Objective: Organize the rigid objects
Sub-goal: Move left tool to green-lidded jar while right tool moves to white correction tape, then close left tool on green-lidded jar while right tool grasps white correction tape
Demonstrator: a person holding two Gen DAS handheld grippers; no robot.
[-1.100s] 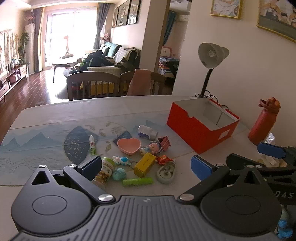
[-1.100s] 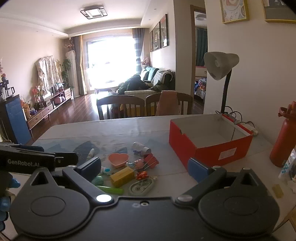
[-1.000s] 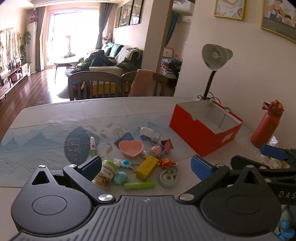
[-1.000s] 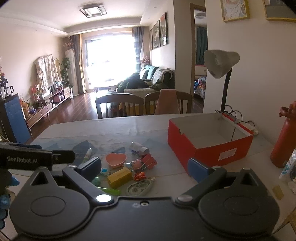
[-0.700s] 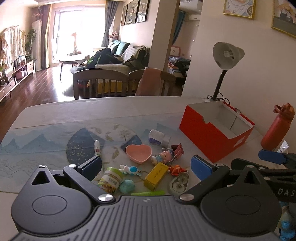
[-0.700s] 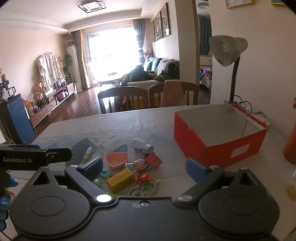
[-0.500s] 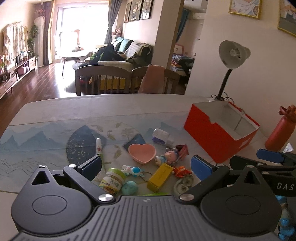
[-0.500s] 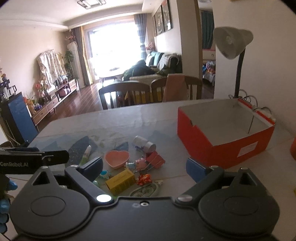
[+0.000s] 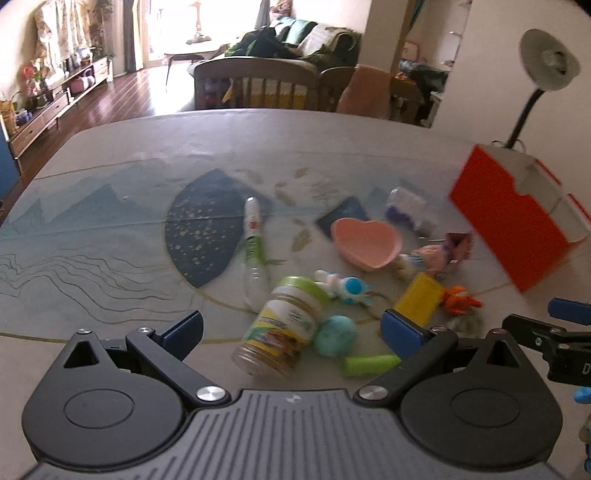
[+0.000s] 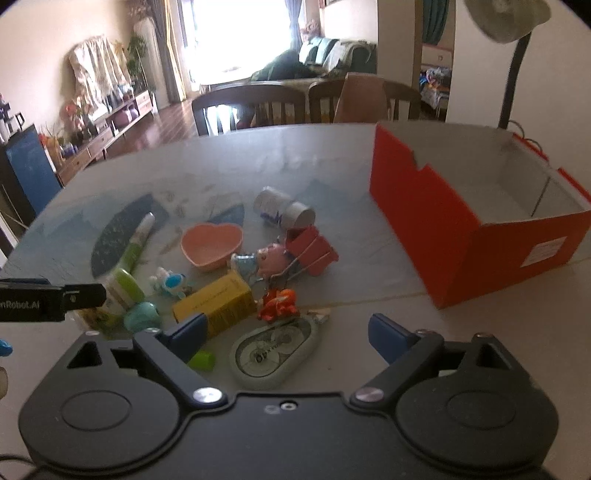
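Blue-padded, my left gripper [image 9: 291, 328] hangs with jaws spread apart, a green-lidded jar [image 9: 284, 328] lying between them and nothing held. My right gripper [image 10: 288, 334] gapes too, a grey tape dispenser [image 10: 273, 354] lying between its jaws, the red box [image 10: 476, 221] beyond its right jaw.

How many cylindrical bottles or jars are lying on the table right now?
2. The green-lidded jar lies on its side between the left gripper fingers; the small white bottle lies beyond the pink heart dish. Others may be hidden.

- A home: sofa [image 9: 295, 40], dining chairs [image 10: 251, 107] and a sunlit window [image 10: 236, 33].
- Wooden floor [image 9: 140, 92], low sideboard [image 10: 110, 129], desk lamp [image 9: 546, 74].
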